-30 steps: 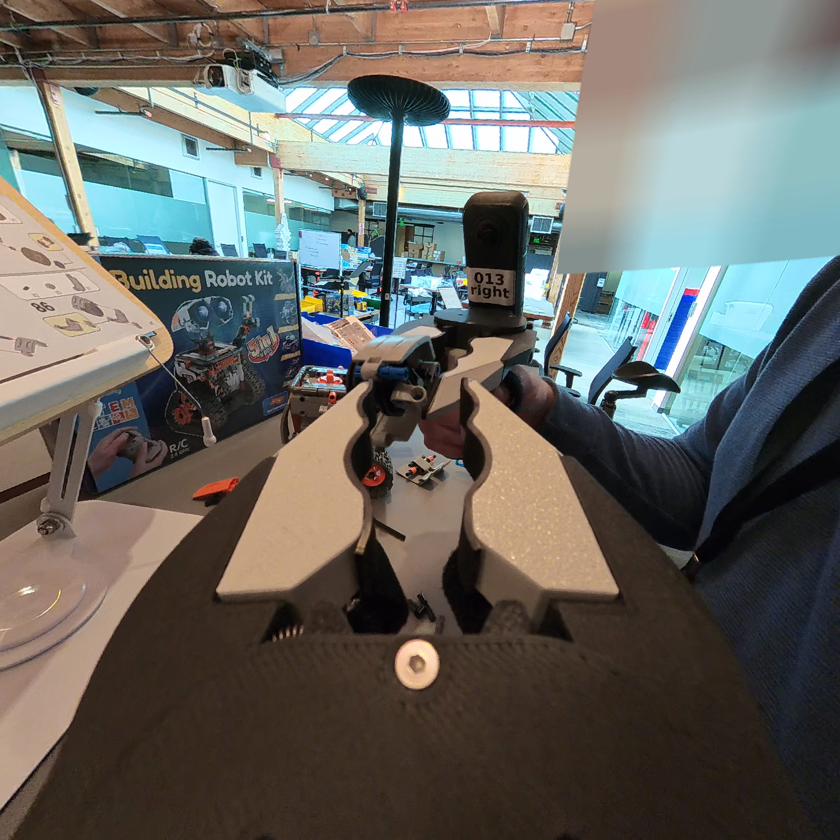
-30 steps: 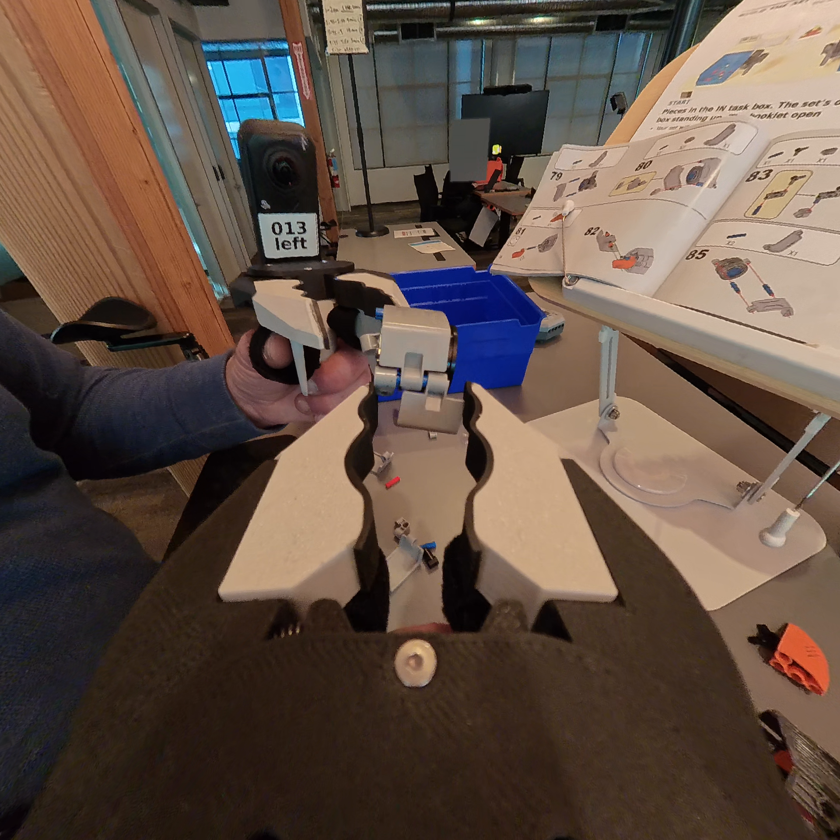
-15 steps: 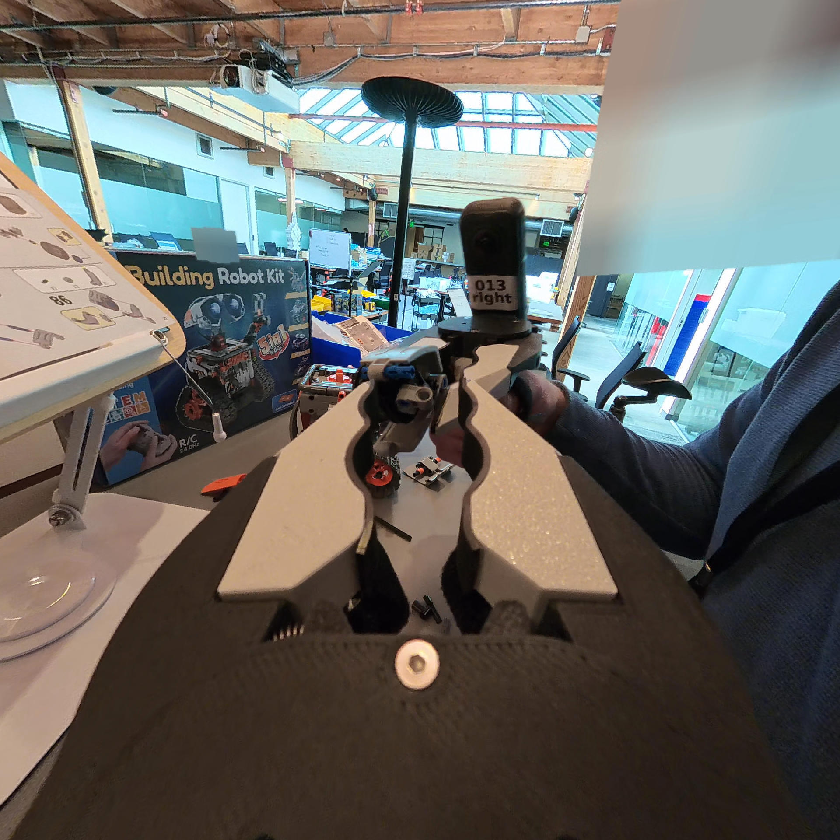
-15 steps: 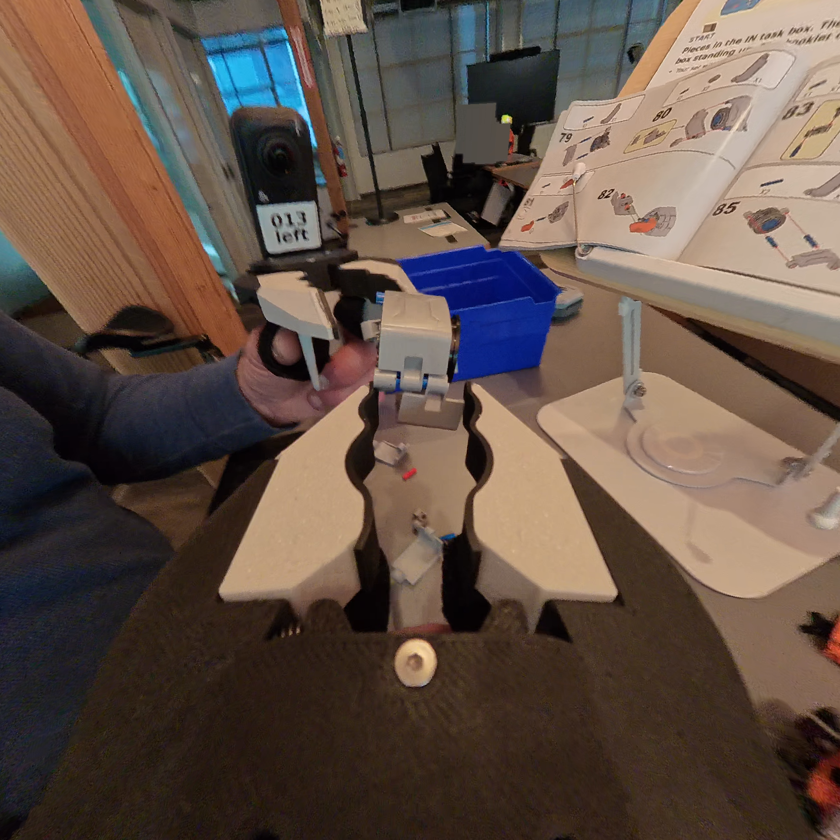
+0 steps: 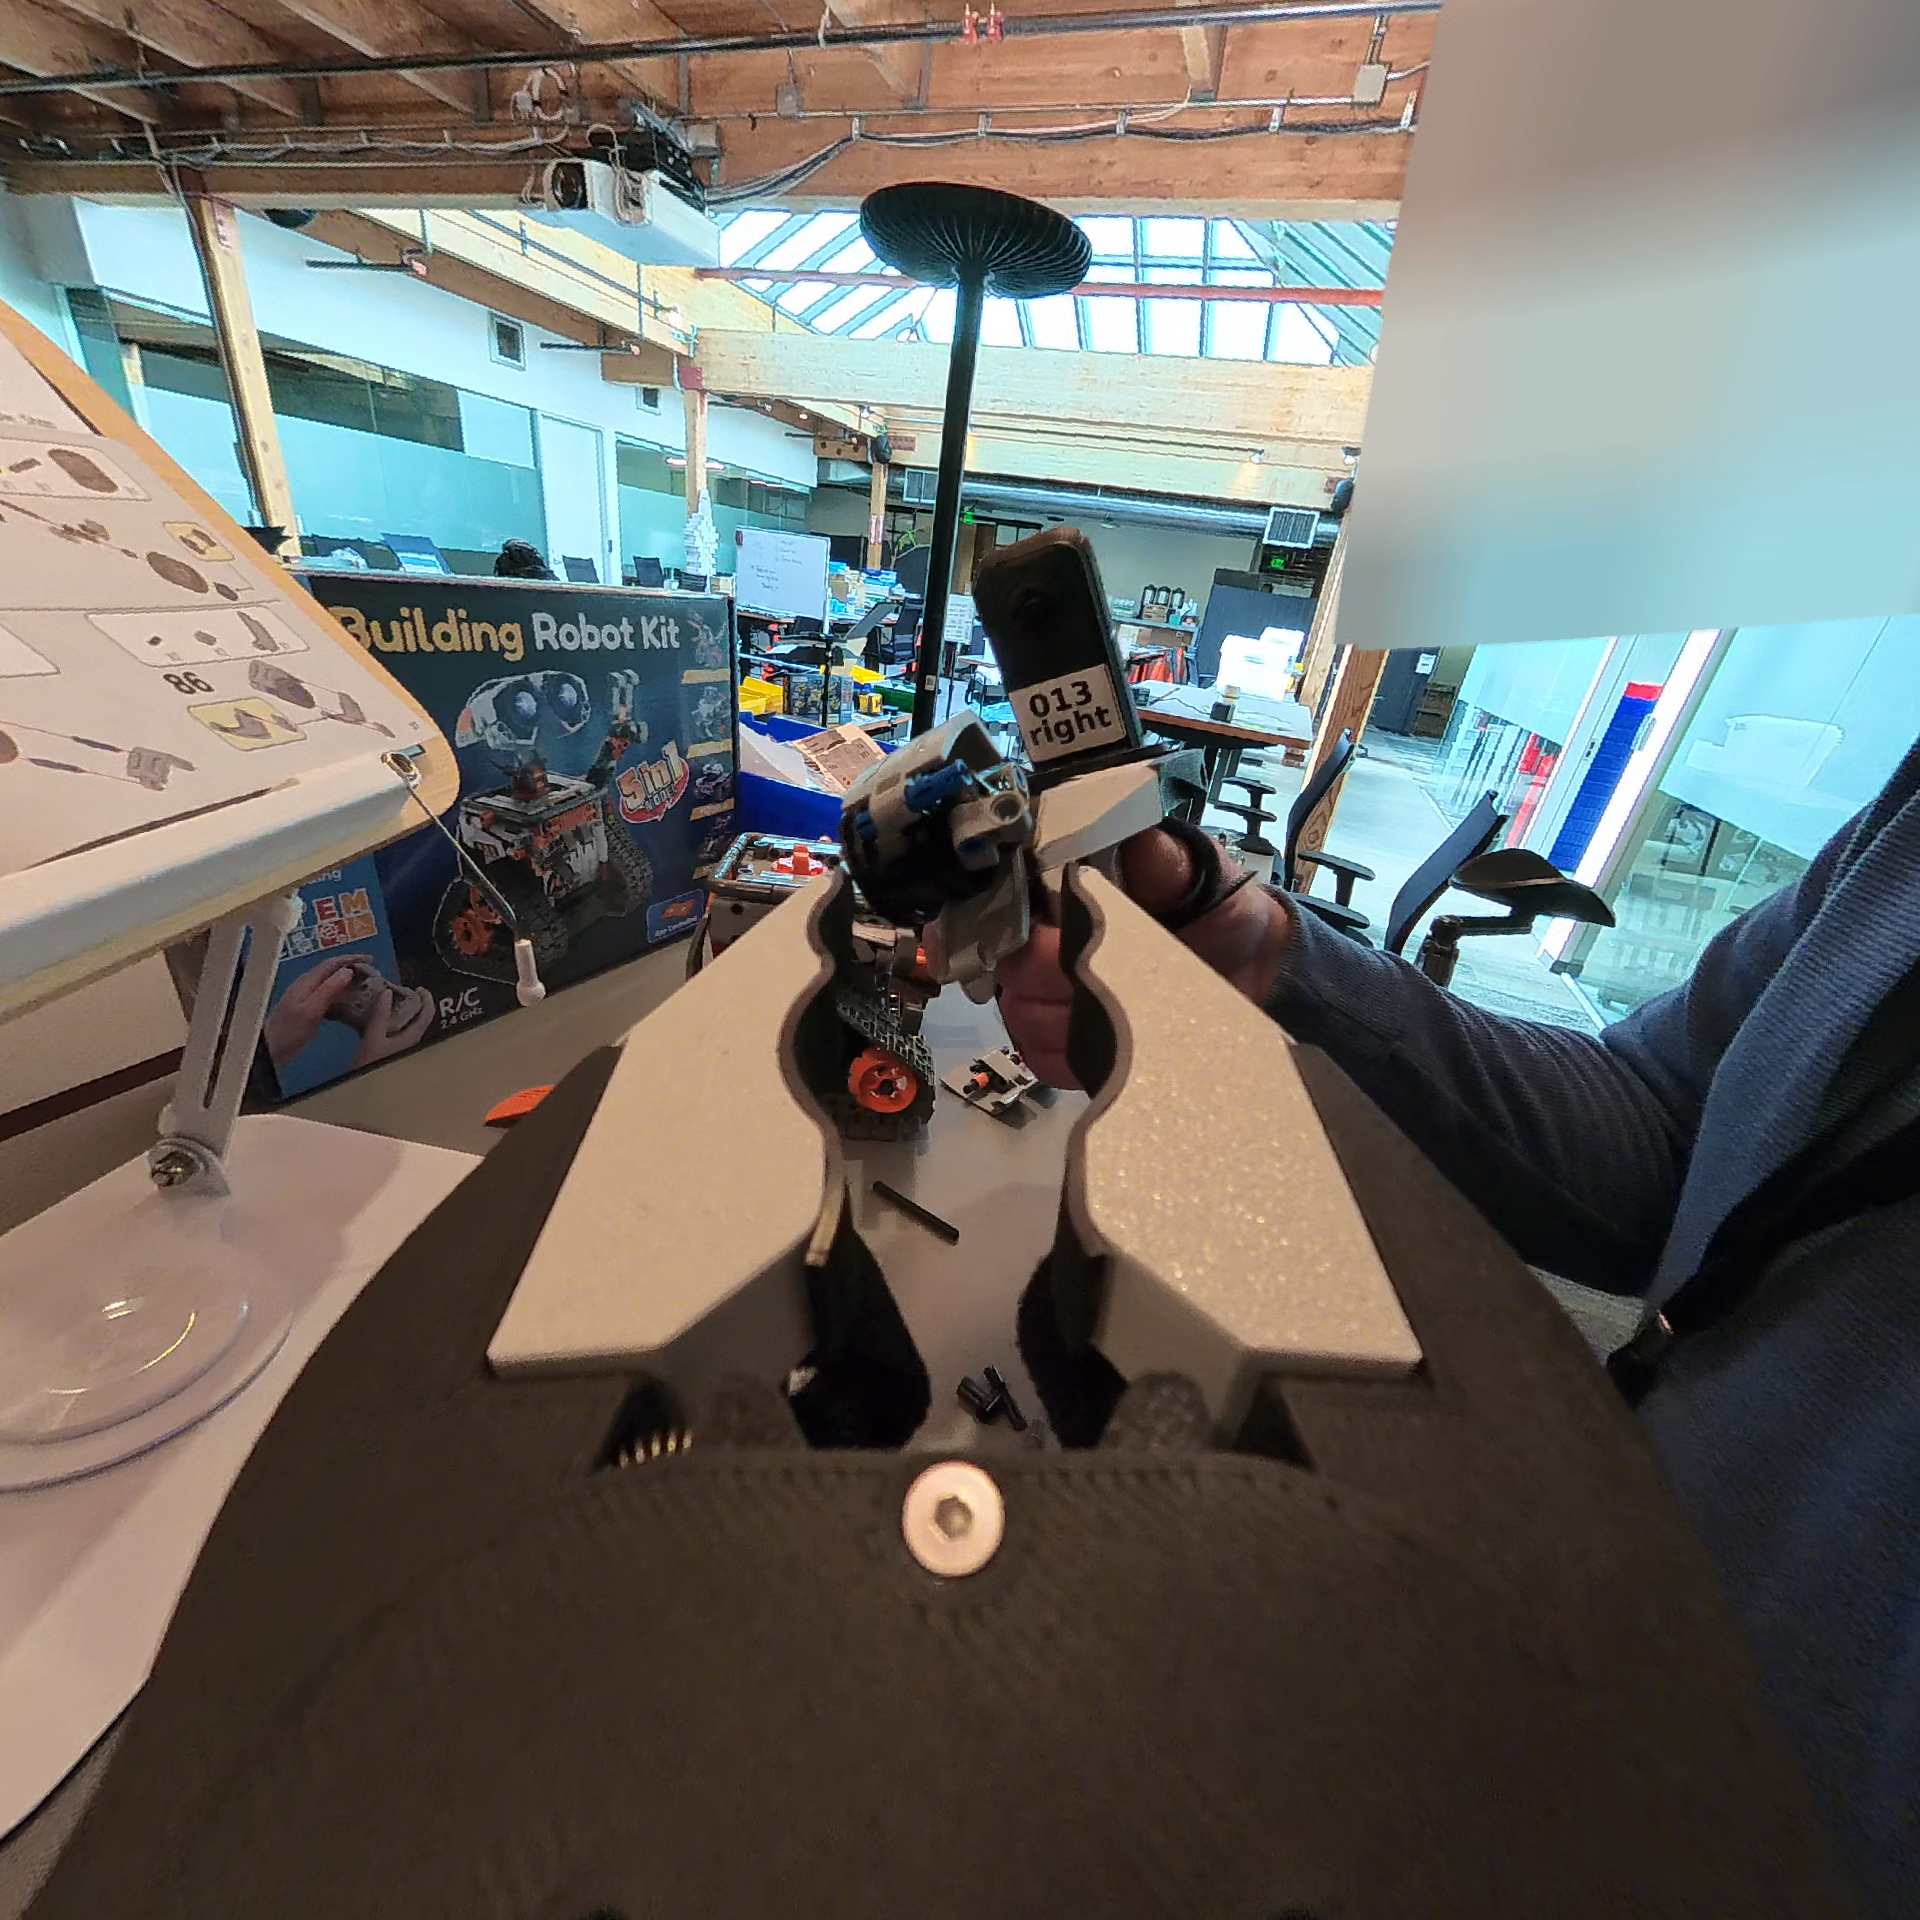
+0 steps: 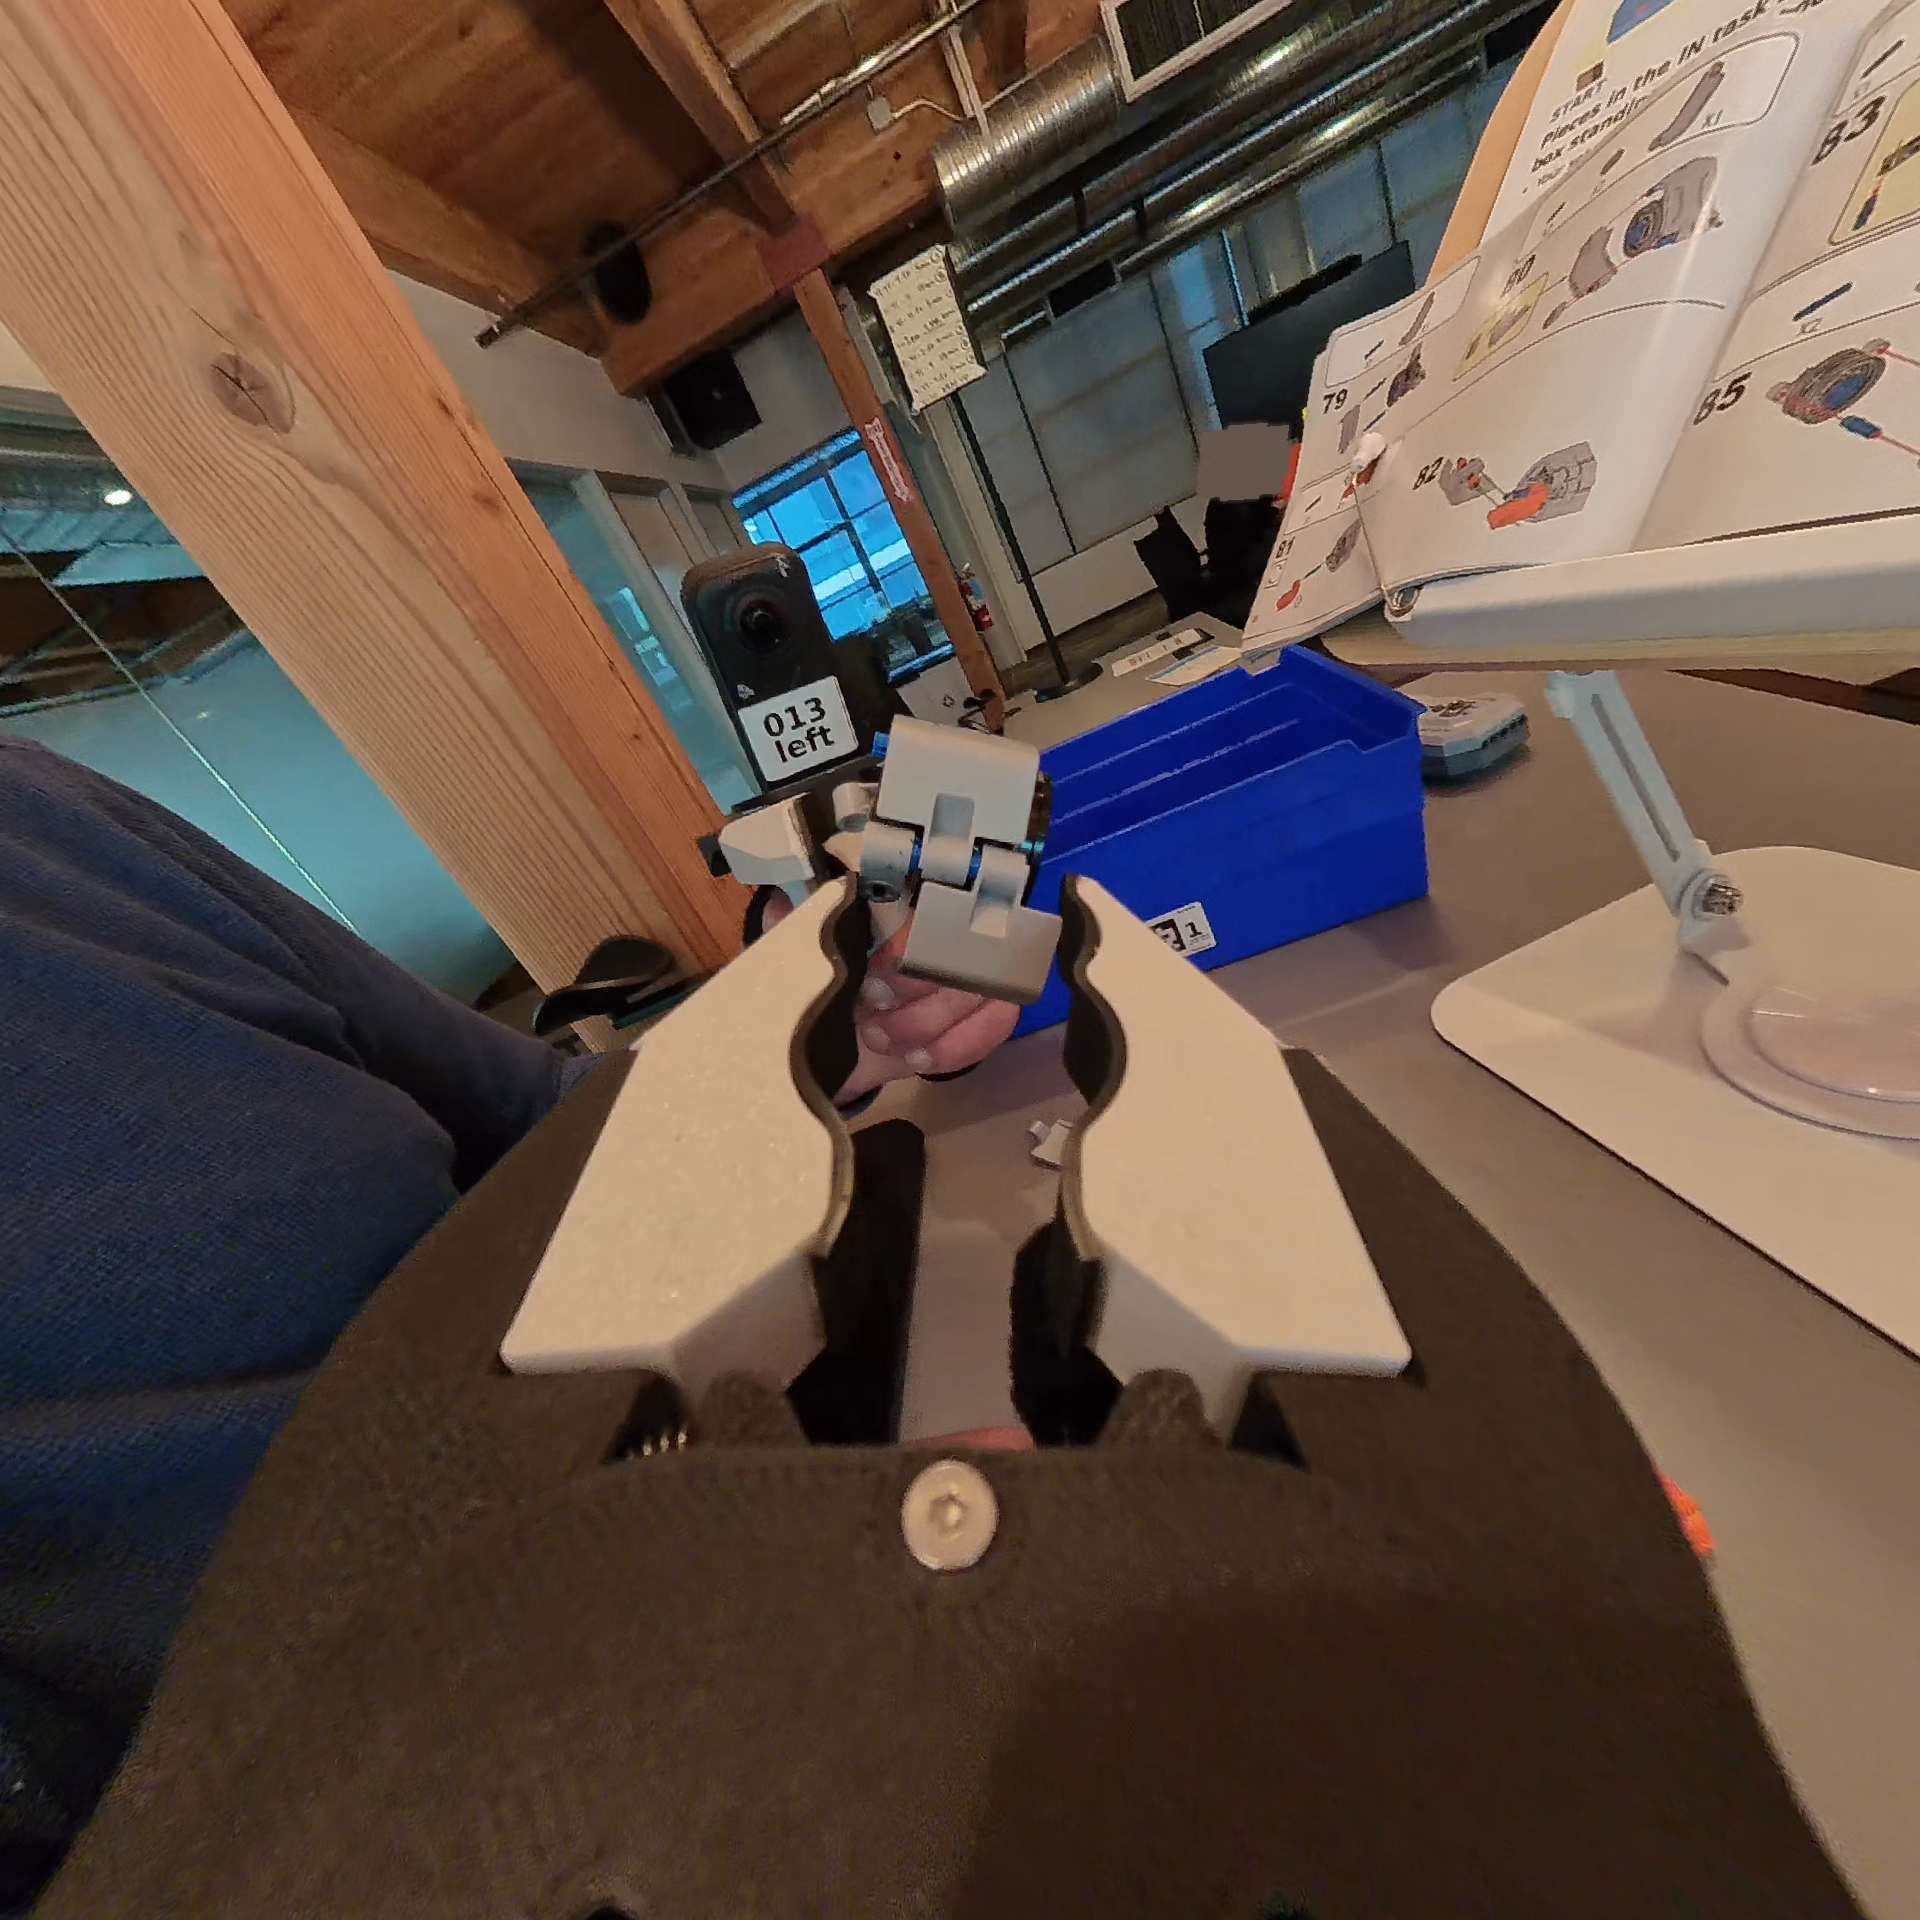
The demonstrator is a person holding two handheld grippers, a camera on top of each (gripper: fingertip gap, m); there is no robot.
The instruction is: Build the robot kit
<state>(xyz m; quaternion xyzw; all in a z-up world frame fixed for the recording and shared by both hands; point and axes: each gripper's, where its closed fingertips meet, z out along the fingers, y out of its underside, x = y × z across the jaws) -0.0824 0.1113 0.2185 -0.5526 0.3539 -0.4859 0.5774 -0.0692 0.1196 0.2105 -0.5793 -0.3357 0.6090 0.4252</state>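
A grey hinged brick assembly with blue pins (image 5: 935, 842) is held up in the air above the table. My left gripper (image 5: 951, 894) is shut on its lower end. My right gripper (image 6: 951, 894) is shut on the same assembly (image 6: 961, 831) from the opposite side. In the left wrist view the right gripper's finger (image 5: 1101, 800) and camera body (image 5: 1055, 644) lean to the left behind the assembly, with a hand on the handle. In the right wrist view the left gripper's finger (image 6: 769, 842) shows just left of the assembly.
An open instruction booklet (image 6: 1662, 364) rests on a white stand with a flat base (image 6: 1610, 987). A blue bin (image 6: 1247, 810) stands behind the assembly. A tracked model with an orange wheel (image 5: 883, 1070), loose small parts (image 5: 992, 1075) and a kit box (image 5: 520, 810) are on the grey table. The grippers are tip to tip, or close to it.
The right gripper has rolled to the left and the assembly has tilted with it. Both grippers sit closer together, and the right wrist view has pitched up and turned.
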